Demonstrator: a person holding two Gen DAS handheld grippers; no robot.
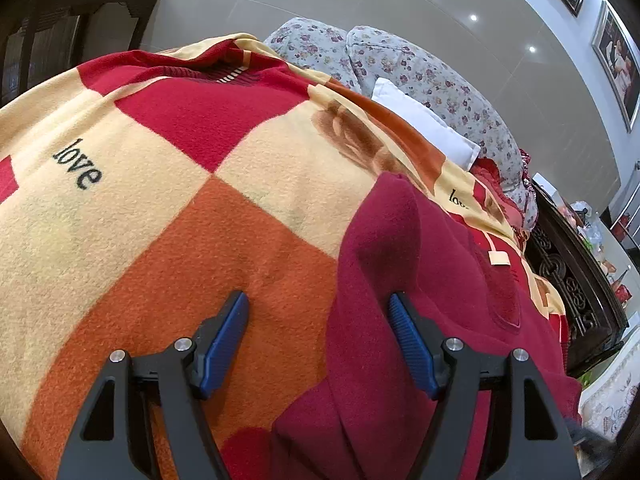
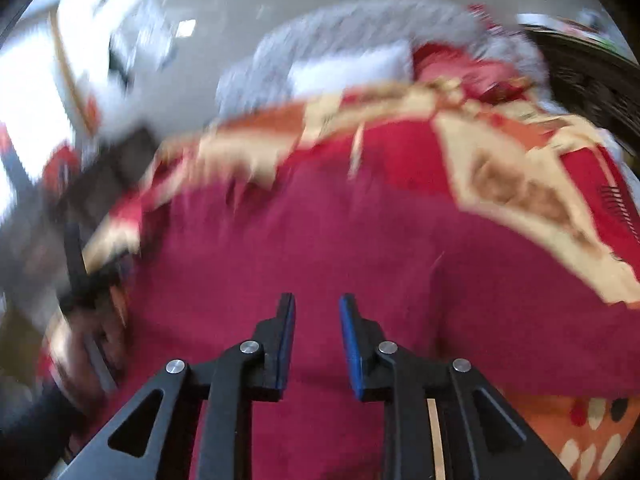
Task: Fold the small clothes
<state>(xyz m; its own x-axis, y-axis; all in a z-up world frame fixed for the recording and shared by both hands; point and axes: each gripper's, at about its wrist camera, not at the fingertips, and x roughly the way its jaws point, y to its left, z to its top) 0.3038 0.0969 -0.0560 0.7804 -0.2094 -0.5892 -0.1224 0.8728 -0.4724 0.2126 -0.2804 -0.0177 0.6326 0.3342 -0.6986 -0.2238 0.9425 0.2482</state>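
Left gripper [image 1: 318, 308] I hold spread, empty, over the blanket [image 1: 160, 208]; the maroon garment [image 1: 420, 280] lies right of centre. Right gripper [image 2: 317, 310] stands slightly parted above that garment, pinching nothing.

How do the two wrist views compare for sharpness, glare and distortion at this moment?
Left wrist view: sharp, evenly lit; the blanket and maroon garment show clear texture, ceiling lights glare off the glossy wall, and fisheye bending curves the edges. Right wrist view: heavy motion blur smears the garment and background; only the right claw stays crisp.
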